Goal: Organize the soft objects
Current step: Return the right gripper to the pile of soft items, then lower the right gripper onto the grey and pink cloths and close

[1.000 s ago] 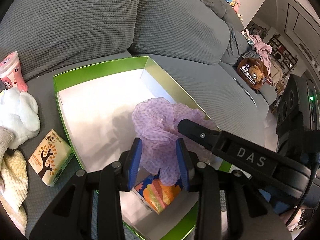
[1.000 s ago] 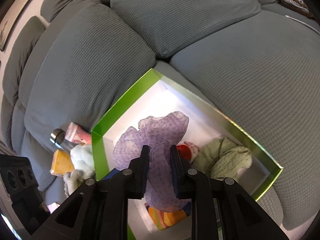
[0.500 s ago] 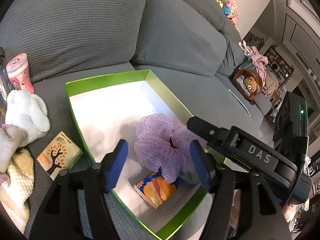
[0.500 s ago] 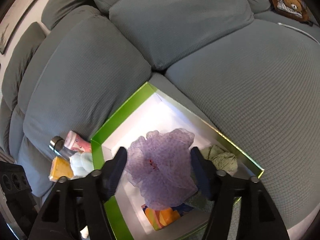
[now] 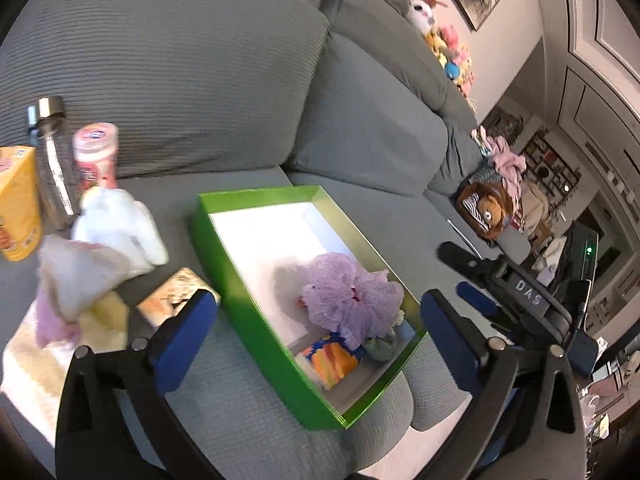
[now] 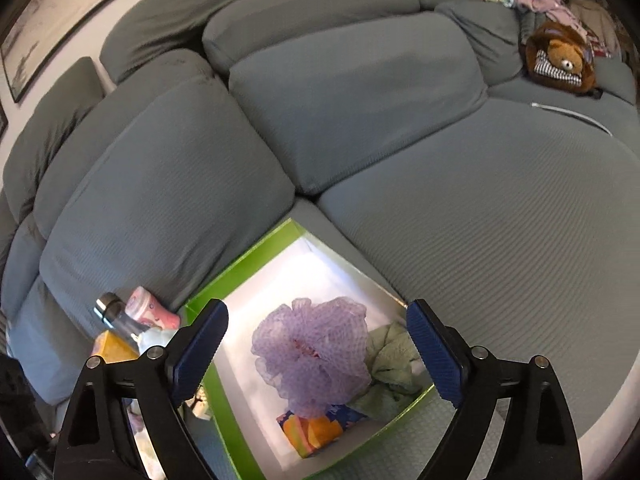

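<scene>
A purple mesh bath pouf (image 5: 352, 300) (image 6: 314, 354) lies in the near part of the green box (image 5: 256, 320) (image 6: 224, 280) on the grey sofa. A pale green cloth (image 6: 394, 364) and a colourful packet (image 5: 330, 360) (image 6: 310, 428) lie beside it in the box. My left gripper (image 5: 320, 334) is open and empty, raised above the box's near end. My right gripper (image 6: 318, 354) is open and empty, high above the pouf. A white plush toy (image 5: 120, 228) and a cream towel (image 5: 44, 352) lie left of the box.
A clear bottle (image 5: 52, 160), a pink cup (image 5: 96, 156) and a yellow carton (image 5: 16, 204) stand against the back cushion at left. A small printed carton (image 5: 176, 292) lies by the box's left wall. A brown teddy bear (image 6: 560, 60) sits far right on the sofa.
Both grippers opened and let go of the purple pouf, which now rests in the box. Both pulled back and up, away from the box.
</scene>
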### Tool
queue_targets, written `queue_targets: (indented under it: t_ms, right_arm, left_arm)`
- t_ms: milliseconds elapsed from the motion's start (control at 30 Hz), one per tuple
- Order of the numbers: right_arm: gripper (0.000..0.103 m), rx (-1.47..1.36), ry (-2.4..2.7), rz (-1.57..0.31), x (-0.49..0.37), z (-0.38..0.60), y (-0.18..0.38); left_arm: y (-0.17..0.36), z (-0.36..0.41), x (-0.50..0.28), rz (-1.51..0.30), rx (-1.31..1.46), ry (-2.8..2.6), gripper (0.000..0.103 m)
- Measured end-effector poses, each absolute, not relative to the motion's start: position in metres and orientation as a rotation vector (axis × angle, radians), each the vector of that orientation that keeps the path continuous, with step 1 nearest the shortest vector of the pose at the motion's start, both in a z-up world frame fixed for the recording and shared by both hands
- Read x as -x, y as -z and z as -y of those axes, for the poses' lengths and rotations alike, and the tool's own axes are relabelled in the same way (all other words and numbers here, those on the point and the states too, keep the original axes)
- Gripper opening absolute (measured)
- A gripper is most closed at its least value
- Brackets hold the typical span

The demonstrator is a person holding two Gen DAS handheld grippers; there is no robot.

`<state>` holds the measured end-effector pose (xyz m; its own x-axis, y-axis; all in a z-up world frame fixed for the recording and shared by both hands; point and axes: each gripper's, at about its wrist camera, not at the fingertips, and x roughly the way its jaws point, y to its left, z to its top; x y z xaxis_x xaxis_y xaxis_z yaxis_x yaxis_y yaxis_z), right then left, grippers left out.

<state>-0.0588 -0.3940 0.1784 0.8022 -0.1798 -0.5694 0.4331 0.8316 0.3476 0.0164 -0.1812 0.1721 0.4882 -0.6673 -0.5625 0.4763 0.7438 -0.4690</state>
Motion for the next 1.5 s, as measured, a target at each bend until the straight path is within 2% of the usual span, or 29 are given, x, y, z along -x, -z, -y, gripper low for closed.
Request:
queue_targets:
  t_ms: [300,567,833,1233,1267,1333,1367,1400,1433,1500]
  right_arm:
    - [0.092,-0.427,0.261,-0.498,0.063,0.361,-0.199]
    - [0.092,-0.348,0.110,-0.561,0.030,0.306,-0.197]
    - [0.092,-0.274,-0.004,-0.710,-0.020,0.233,-0.161]
    - [0.091,-0.135,-0.095,-0.905,-0.097,0.135,-0.077]
    - [0.088,-0.120,-0.082,-0.913,-0.101,0.131,-0.070]
    - [0.072,-0.101,-0.065,-0.919,-0.105,0.127,-0.061]
    - [0.069,-0.094,-0.062,-0.912,-0.105,0.126,-0.057]
    - [0.060,-0.085,-0.055,-0.896,-0.104,0.125,-0.056]
    - [0.045,-0.074,-0.050,-0.870,-0.101,0.126,-0.057]
    - [0.028,-0.089,-0.073,-0.830,-0.098,0.128,-0.060]
  left_arm:
    - [-0.172,0.098,0.003,-0.737,0.245,0.511,0.102]
    - [-0.136,0.020,0.009,-0.742,0.262,0.313,0.102]
    - [-0.088,-0.030,0.002,-0.793,0.338,0.173,0.102]
    - [-0.078,-0.053,-0.001,-0.850,0.397,0.150,0.101]
    - [-0.078,-0.054,-0.001,-0.850,0.392,0.140,0.101]
    - [-0.077,-0.055,-0.001,-0.857,0.395,0.134,0.101]
    - [-0.077,-0.055,-0.001,-0.862,0.405,0.141,0.101]
    - [-0.076,-0.056,-0.001,-0.865,0.415,0.149,0.101]
    - [-0.076,-0.055,-0.002,-0.867,0.420,0.151,0.101]
    - [-0.077,-0.055,-0.002,-0.871,0.426,0.150,0.101]
